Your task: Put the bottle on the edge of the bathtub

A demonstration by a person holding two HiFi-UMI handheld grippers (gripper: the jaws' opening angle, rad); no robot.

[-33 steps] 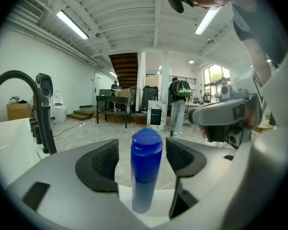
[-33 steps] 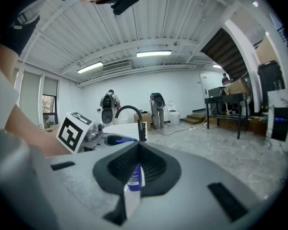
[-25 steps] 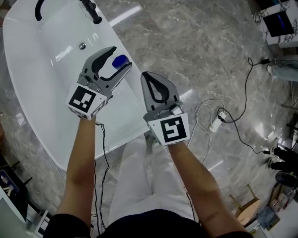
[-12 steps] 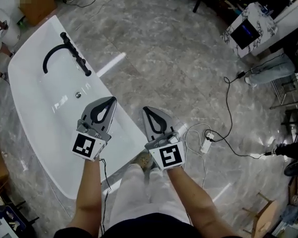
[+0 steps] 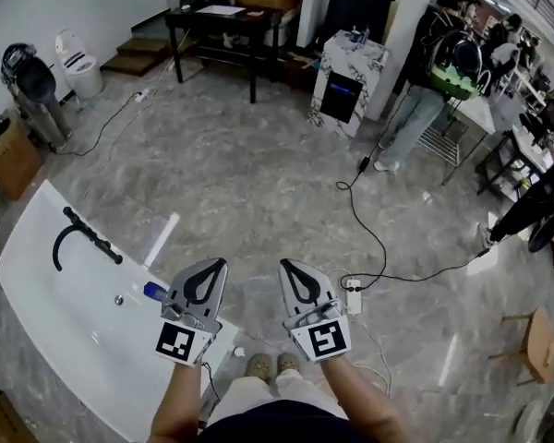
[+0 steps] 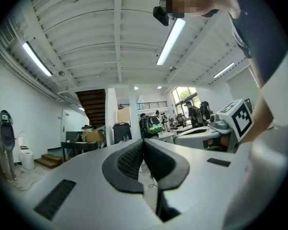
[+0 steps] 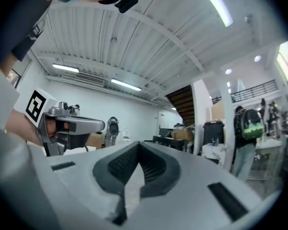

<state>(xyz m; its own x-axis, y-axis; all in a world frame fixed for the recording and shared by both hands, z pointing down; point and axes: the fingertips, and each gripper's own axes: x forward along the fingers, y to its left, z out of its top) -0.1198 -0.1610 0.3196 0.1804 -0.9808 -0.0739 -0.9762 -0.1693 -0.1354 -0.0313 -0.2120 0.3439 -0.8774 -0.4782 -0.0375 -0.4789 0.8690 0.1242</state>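
Open floor [image 5: 258, 173] ahead gives free passage up to the table [image 5: 223, 15] and stand [image 5: 346, 81]. The bathtub [image 5: 46, 312] and its faucet [image 5: 92, 237] block the left side. A cable [image 5: 380, 245] and power strip [image 5: 354, 296] lie low on the right.

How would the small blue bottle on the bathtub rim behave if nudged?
The blue bottle looks small, so probably light and easily shifted. The bathtub rim under it is glossy, likely slick, so it may slide off. Upright or lying is too small to tell, so tipping stays uncertain.
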